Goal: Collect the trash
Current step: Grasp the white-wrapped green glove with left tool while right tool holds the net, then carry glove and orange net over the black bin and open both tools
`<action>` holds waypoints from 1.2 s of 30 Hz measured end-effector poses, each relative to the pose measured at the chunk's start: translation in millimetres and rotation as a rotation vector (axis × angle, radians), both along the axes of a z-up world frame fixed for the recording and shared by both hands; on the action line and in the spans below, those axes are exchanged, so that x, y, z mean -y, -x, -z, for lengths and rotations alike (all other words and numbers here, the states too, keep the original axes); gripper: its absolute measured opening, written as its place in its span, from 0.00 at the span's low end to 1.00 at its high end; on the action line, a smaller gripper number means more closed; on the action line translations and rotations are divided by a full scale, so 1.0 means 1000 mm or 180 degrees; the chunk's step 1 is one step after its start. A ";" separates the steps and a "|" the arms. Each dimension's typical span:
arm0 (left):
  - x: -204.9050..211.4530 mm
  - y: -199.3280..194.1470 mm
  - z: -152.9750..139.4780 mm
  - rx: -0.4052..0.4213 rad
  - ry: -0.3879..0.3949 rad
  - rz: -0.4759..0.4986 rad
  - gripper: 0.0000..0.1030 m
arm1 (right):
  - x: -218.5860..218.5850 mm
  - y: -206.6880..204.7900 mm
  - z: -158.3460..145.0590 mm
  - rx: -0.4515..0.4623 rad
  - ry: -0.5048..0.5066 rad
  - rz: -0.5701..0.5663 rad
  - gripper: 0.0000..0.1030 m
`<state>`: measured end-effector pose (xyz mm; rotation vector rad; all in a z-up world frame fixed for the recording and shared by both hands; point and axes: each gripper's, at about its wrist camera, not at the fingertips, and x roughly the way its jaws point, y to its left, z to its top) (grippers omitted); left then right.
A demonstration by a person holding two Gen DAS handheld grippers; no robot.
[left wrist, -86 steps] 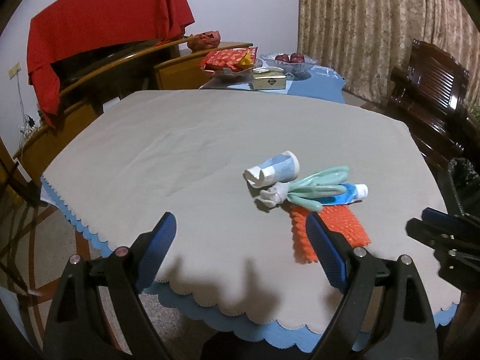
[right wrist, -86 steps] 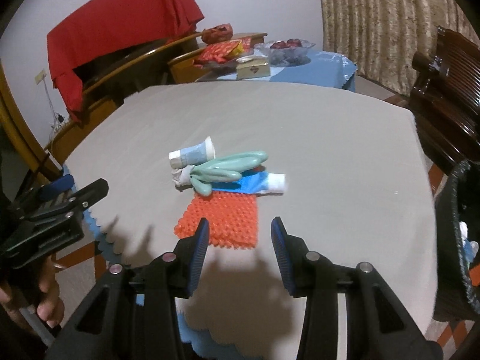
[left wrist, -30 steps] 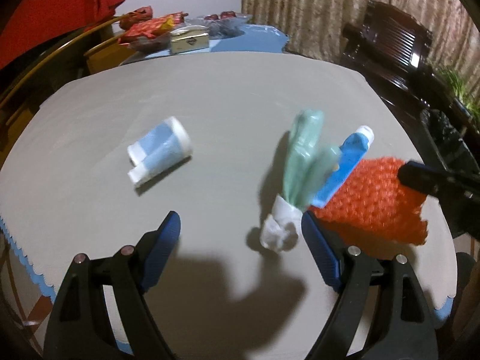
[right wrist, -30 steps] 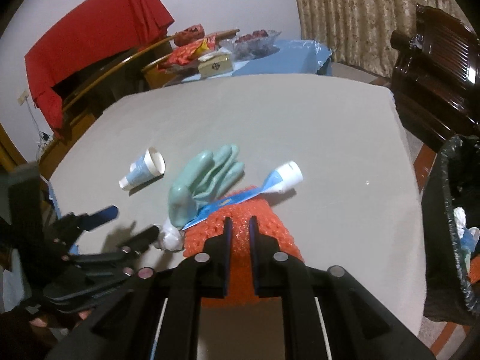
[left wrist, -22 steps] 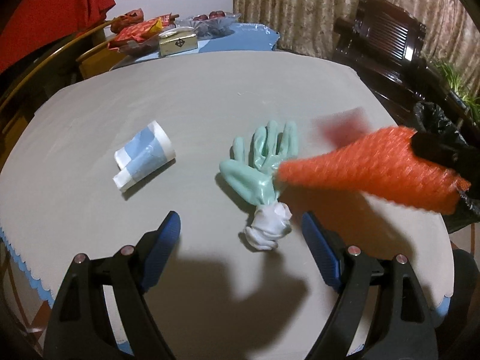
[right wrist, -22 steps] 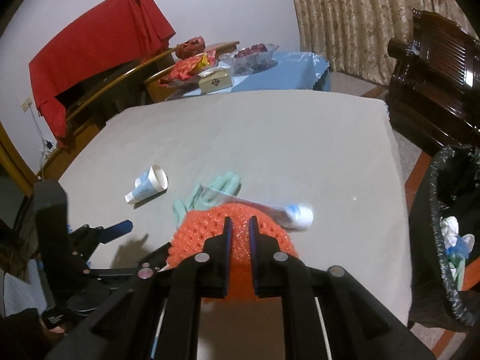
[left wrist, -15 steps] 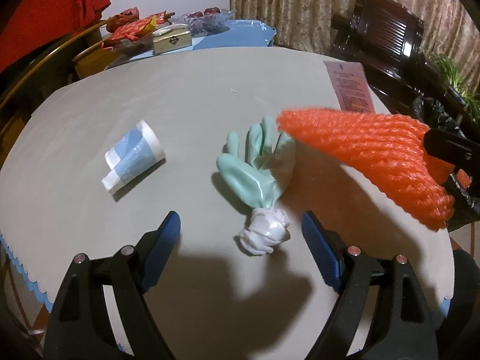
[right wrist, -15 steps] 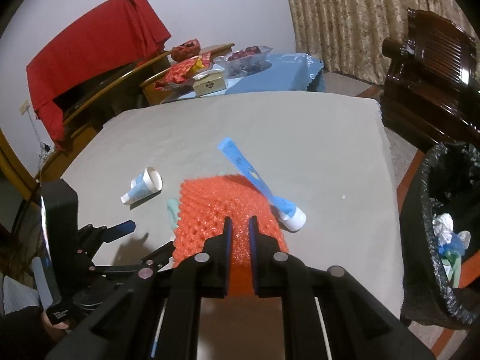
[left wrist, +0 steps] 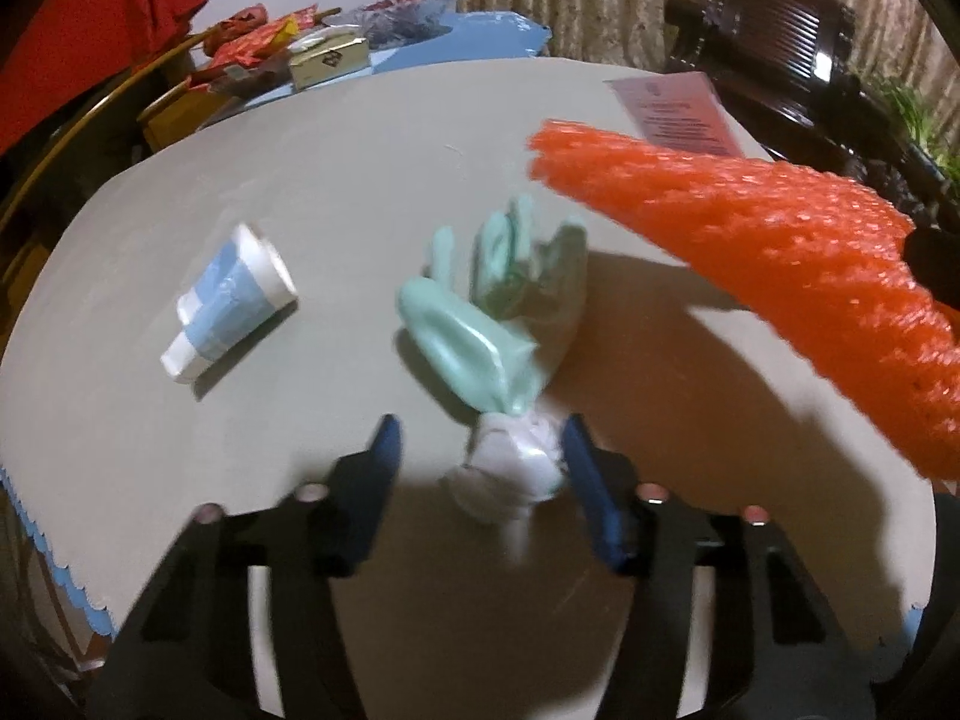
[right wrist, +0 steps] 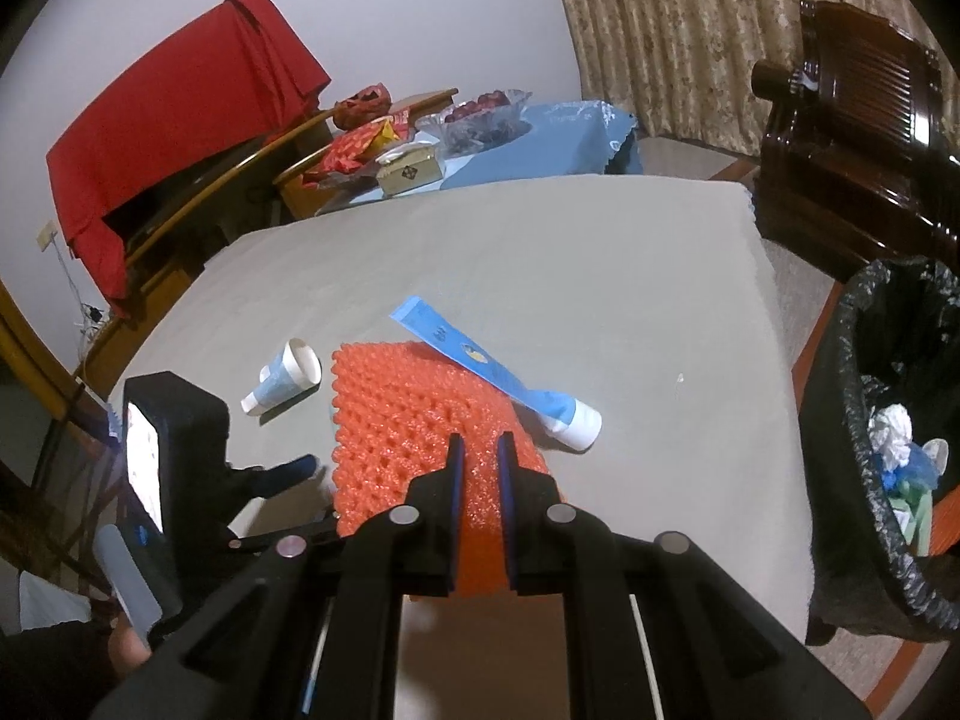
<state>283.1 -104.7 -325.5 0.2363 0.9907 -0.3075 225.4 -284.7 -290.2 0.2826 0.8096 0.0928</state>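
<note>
Knobbly orange foam net [right wrist: 414, 420] in right tongs [right wrist: 478, 450] — limp, lifted off table [right wrist: 600, 252]

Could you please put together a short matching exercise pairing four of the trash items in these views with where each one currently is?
Things:
1. orange foam net
2. paper cup
3. green glove
4. blue tube

Places or states:
A. lying on its side on the table, apart from the other items
B. clamped in the right tool, lifted off the table
C. its white cuff between the closing pads of the left tool
D. resting partly on the lifted net

Pairs: 1-B, 2-A, 3-C, 4-D
</note>
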 end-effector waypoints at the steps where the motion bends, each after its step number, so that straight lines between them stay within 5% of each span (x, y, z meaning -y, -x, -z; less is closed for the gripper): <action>1: 0.003 0.001 0.001 -0.0036 0.0022 0.0055 0.35 | 0.000 0.000 0.001 -0.0007 -0.0001 -0.0002 0.10; 9: 0.006 0.006 -0.006 -0.0008 -0.0045 0.0063 0.29 | -0.002 0.000 -0.001 0.0001 -0.0014 -0.0001 0.10; 36: -0.005 0.076 -0.143 0.0522 0.0148 -0.0321 0.28 | 0.003 0.054 -0.078 0.0468 0.0051 0.0081 0.10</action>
